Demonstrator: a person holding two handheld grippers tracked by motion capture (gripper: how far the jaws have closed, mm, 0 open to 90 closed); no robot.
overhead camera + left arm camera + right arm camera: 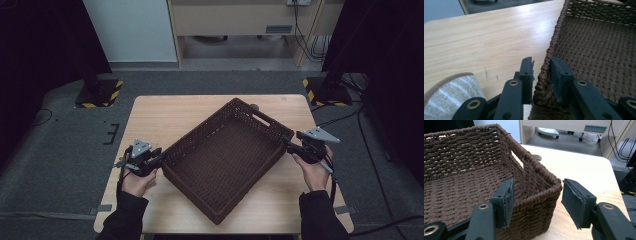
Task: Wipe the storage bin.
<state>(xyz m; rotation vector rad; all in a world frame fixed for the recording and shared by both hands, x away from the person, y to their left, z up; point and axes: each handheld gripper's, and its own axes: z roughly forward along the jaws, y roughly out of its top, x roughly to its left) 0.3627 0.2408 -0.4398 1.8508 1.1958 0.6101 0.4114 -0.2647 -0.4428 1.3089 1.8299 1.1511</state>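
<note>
Pinching the woven basket's (225,160) left rim with my left gripper (541,72), I am straddling its right corner with my right gripper's (536,200) spread jaws, which I judge must close before lifting it off the wooden table (165,117).

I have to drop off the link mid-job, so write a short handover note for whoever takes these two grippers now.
Left gripper: shut on the basket's near-left corner rim, one jaw outside the wall, one inside.
Right gripper: jaws straddle the basket's right corner rim, not yet pressing; a gap shows at the outer pad.
Basket: empty, sitting askew on the wooden table.
Done: left grip set, right gripper lined up.
Left: likely close the right jaws on the rim, then move the basket with both hands.
</note>
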